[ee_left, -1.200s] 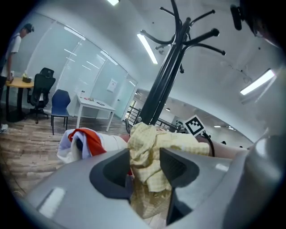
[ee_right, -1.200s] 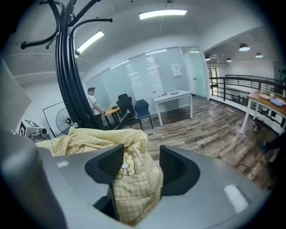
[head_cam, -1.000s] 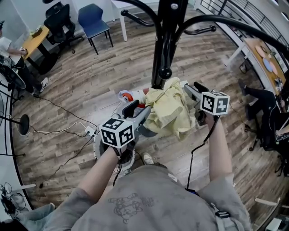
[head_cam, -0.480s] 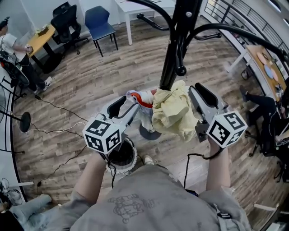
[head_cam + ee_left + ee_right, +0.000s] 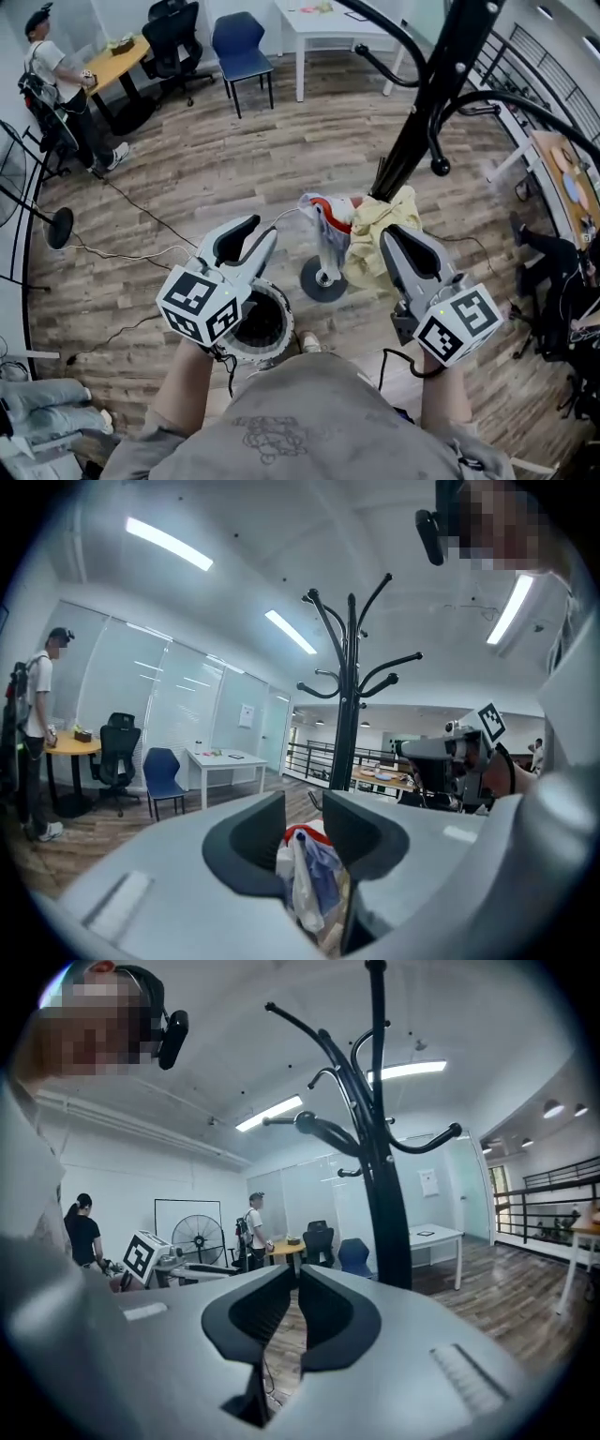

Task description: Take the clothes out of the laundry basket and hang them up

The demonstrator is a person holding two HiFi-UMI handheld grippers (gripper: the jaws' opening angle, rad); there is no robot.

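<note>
A white, red and blue garment (image 5: 323, 217) hangs in front of me, and my left gripper (image 5: 265, 231) is shut on it; the left gripper view shows the cloth (image 5: 305, 869) bunched between its jaws. A yellow garment (image 5: 377, 230) hangs bunched right beside it, against the tip of my right gripper (image 5: 394, 234); what holds it up I cannot tell. The right jaws have just been closing, and the right gripper (image 5: 295, 1288) view shows them together with nothing between them. The black coat rack (image 5: 441, 84) rises just behind. The white laundry basket (image 5: 284, 323) stands on the floor under my left hand.
The rack's round base (image 5: 309, 281) sits on the wood floor beside the basket. Cables (image 5: 141, 253) and a fan stand (image 5: 52, 227) lie to the left. A person (image 5: 56, 80) stands at a desk far left, near a blue chair (image 5: 239, 42). A railing runs along the right.
Both grippers have risen and drawn back toward my body. The right jaws have closed. The yellow garment, earlier spread between the grippers, now hangs bunched by the right gripper's tip.
</note>
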